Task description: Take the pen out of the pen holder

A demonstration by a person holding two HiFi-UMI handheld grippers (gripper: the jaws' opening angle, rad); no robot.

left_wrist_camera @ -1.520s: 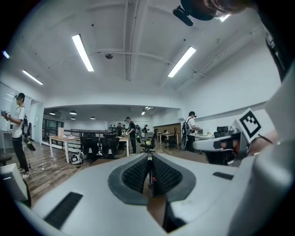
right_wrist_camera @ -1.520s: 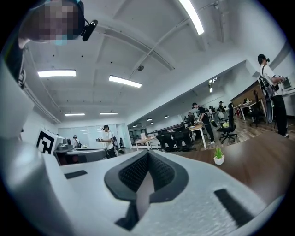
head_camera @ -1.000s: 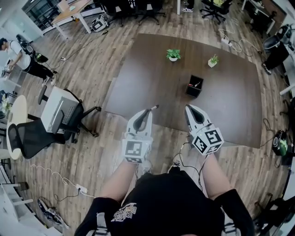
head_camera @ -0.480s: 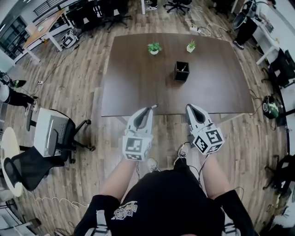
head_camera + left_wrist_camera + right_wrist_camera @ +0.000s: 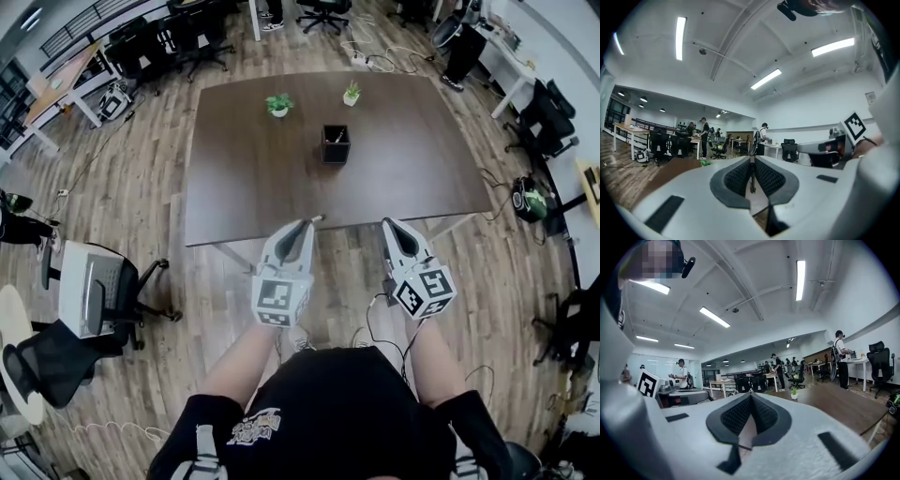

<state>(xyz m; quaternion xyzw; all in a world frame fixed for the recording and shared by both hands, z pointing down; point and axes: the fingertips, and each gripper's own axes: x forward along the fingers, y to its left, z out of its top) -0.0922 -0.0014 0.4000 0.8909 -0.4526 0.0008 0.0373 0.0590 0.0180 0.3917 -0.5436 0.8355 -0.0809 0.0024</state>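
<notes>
Bring the closed, empty right gripper [image 5: 394, 228] to the desk's [image 5: 234, 178] pen holder [image 5: 336, 146] and open its jaws there; the left gripper's [image 5: 302, 226] jaws pinch a thin stick [image 5: 751, 174].

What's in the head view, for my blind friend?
A person holds two grippers before a brown table: the left gripper pinches a thin stick, the right gripper is shut and empty. A black pen holder and two potted plants stand on it.

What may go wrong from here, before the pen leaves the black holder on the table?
The right gripper is shut; reaching the pen holder unopened, it may tip it over. The left gripper is shut on a thin dark rod, which might hit the table edge or slip out.
</notes>
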